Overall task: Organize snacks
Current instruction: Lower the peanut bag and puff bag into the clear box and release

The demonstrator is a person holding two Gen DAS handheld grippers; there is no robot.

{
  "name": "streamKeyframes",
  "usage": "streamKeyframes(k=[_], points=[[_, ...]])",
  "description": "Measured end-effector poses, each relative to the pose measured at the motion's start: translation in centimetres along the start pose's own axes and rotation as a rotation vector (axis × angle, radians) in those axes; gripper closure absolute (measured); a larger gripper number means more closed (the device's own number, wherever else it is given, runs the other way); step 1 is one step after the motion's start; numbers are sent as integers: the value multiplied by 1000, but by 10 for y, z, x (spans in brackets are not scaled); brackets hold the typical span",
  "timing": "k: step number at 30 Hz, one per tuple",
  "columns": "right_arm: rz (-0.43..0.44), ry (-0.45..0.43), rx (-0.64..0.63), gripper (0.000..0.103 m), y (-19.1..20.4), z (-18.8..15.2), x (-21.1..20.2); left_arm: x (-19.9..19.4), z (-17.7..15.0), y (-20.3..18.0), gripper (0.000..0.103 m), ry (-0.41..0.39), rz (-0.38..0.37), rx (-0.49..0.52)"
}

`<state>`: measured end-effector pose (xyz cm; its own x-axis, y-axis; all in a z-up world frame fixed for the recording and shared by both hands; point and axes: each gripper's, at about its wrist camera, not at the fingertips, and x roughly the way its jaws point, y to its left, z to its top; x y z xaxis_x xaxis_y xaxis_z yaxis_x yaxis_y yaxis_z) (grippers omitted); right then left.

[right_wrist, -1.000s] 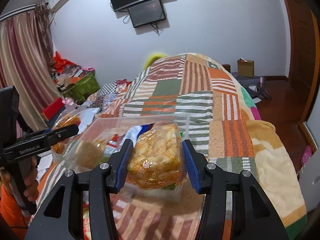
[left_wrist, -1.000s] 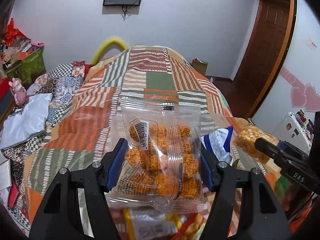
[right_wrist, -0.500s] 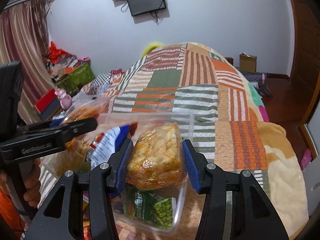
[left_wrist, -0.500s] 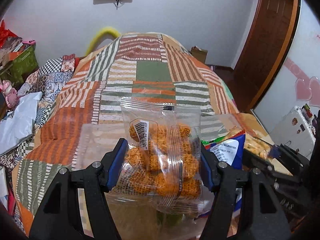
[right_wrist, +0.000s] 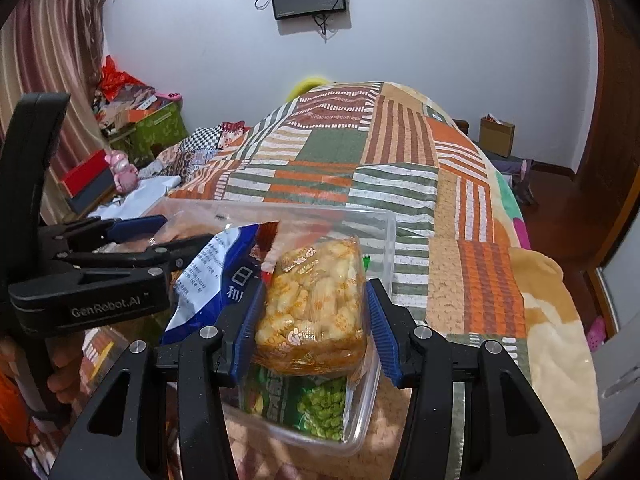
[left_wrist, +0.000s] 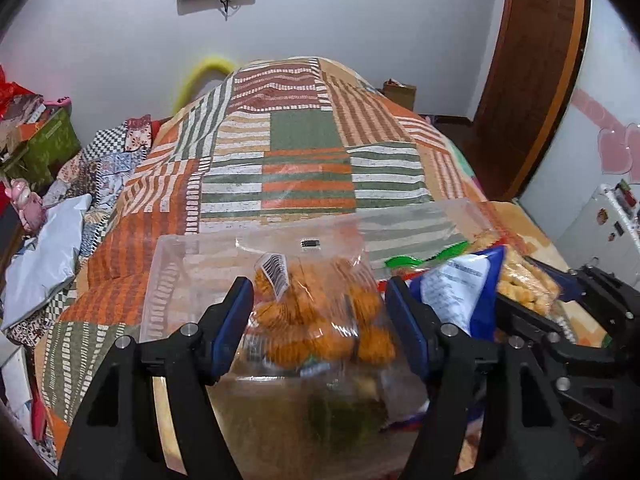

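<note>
A clear pack of orange snacks sits low and centre in the left wrist view, clamped by the left gripper. The right gripper grips a yellow puffed-snack pack above a clear plastic container holding a green pea packet, a blue packet alongside, on a patchwork bedspread.

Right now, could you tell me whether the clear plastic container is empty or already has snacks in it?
Not empty: the clear plastic container already holds a green pea snack bag and a blue-and-white packet.
</note>
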<state>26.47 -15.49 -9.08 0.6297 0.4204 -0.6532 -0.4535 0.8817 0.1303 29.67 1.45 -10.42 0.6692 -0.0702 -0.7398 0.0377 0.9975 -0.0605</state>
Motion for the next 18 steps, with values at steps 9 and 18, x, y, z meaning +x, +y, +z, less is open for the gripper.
streamKeyframes(k=[9,18], points=[[-17,-18,1,50,2,-3,-16,-41,-6,-3,31,-52,-9,7],[4,-34,11,49,6,-10,-44,-85,-26,2,25,-87,13,-4]])
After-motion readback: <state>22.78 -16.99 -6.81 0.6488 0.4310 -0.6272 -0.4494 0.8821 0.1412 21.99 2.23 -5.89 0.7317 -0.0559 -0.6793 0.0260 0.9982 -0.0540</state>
